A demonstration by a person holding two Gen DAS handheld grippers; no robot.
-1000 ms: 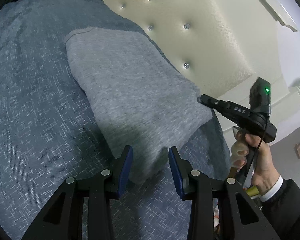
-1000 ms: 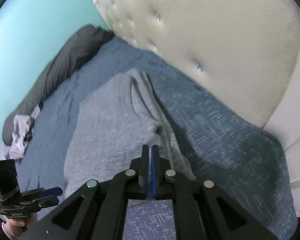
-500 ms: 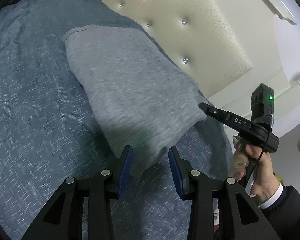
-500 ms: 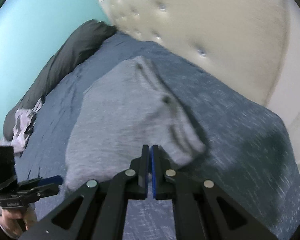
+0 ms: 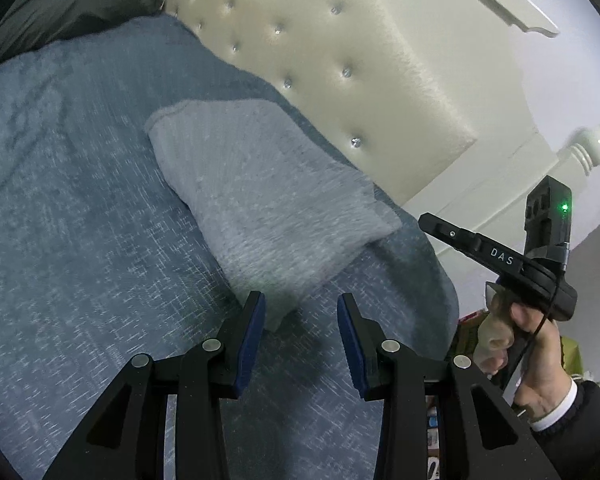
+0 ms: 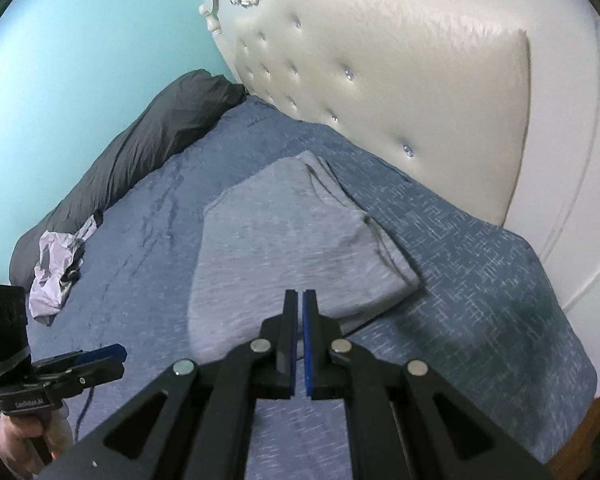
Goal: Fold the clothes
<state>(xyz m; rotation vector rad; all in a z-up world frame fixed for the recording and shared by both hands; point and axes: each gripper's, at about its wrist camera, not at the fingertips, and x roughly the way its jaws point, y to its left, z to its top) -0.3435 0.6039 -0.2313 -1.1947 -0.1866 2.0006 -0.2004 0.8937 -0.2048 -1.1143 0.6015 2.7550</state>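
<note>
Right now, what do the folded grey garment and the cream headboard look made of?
Folded grey garment: probably a soft heathered knit, like cotton jersey; matte, flecked, with stacked limp edges. Cream tufted headboard: probably padded leather or faux leather; slight sheen, dimples pulled in by shiny crystal-like buttons.

Folded grey knit garment [image 6: 292,240]: soft matt cloth, fine heathered texture, stitched hem at its 10 o'clock corner. Blue woven bedspread [image 6: 480,280]: matt, coarse, white cross-hatch flecks. Cream tufted headboard [image 6: 400,80] at 1 o'clock: slightly glossy padded upholstery, shiny crystal-like studs. White carved bed frame [image 6: 572,160]: smooth, glossy. Dark grey pillow [image 6: 152,152] at 10 o'clock: smooth wrinkled cloth, faint sheen. Left gripper [image 5: 300,320] and right gripper [image 6: 299,316]: matt black plastic, blue rubbery pads, bright metal pivot pins.
</note>
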